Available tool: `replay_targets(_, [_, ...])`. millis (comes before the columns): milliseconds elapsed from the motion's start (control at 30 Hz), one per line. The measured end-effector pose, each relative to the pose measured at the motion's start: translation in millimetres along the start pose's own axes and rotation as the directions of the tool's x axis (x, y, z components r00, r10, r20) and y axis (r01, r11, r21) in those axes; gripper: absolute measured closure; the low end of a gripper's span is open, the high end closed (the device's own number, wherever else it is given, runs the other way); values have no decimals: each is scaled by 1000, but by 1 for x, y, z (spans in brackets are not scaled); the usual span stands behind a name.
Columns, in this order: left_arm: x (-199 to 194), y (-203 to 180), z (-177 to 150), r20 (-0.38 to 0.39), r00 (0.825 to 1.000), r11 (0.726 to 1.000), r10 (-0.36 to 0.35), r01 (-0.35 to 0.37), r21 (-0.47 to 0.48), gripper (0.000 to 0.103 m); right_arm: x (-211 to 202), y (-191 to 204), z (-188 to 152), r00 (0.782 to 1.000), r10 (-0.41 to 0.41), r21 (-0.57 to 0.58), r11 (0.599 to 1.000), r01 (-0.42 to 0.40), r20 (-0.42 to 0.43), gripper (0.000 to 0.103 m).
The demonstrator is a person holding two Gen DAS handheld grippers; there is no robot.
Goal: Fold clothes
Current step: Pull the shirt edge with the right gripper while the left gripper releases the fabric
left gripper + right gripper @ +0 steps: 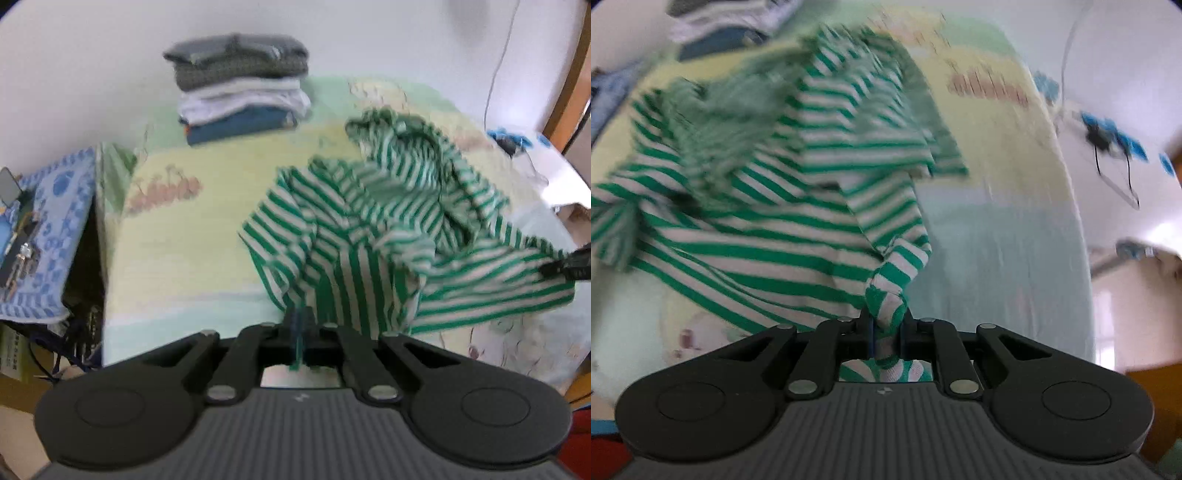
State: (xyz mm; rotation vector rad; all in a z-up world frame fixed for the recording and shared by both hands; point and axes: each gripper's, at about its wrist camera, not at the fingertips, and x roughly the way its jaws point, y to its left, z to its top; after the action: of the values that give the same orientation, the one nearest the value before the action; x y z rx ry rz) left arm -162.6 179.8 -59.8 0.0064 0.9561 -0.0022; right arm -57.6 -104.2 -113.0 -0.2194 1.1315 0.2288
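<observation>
Striped shirt (388, 229), green and white, hangs bunched over the pale bedcover (192, 258), right of a folded stack (240, 92) at the far side. Left gripper (299, 325) clenched on its near edge; right gripper (886, 328) clenched on a rolled hem or cuff. Judged light, limp, prone to sagging; best taken at corners or seams.
</observation>
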Motion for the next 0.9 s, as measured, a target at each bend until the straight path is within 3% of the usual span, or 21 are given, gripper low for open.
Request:
replay_targets(33, [3,-11,-2,7,1000,1000,1,-1,31,99,3,-2,0,1000,-6,11,1000,6,-5,91])
replay_targets(100, [9,-35,-8,36,999,995,11,-15,98,69,10,-5,-1,1000,-18,33,999,18,-14,91])
replay_targets(167, [17,-58,-15,65,998,988,-8,-2,152,26,17,-8,-2,999,-29,54,998,30,-24,90])
replay_targets(233, [26,-80,-22,95,995,975,-22,0,221,15,23,-11,-3,999,-40,76,996,43,-34,90])
replay_targets(300, [41,-96,-23,124,992,965,24,-56,256,18,27,-13,-4,998,-46,92,995,49,-34,88])
replay_targets(400, [73,-83,-13,41,999,984,29,-36,174,54,27,-13,-4,998,-54,93,994,56,-24,88])
replay_targets(433, [85,-75,-9,-1,1000,991,17,-17,132,99,27,-13,-3,998,-54,99,994,56,-22,88])
replay_targets(533, [92,-46,-1,-25,1000,1000,-14,14,23,100,24,-20,-4,997,-71,120,990,73,-20,89])
replay_targets(633, [87,-19,3,-35,999,1000,-22,22,-14,99,23,-28,-6,996,-77,124,989,82,-45,87])
replay_targets(700, [78,-11,5,-34,998,999,-54,55,1,92,20,-29,-5,994,-86,114,989,93,-59,75])
replay_targets(800, [54,-12,10,10,997,991,-73,71,113,73,-3,-23,7,982,-187,87,979,185,13,58])
replay_targets(867, [35,-9,15,44,995,979,-88,78,186,50,-21,-13,19,961,-267,36,964,264,77,55])
replay_targets(900, [25,-5,17,69,994,975,-85,69,212,47,-28,-8,25,949,-296,20,955,296,107,53])
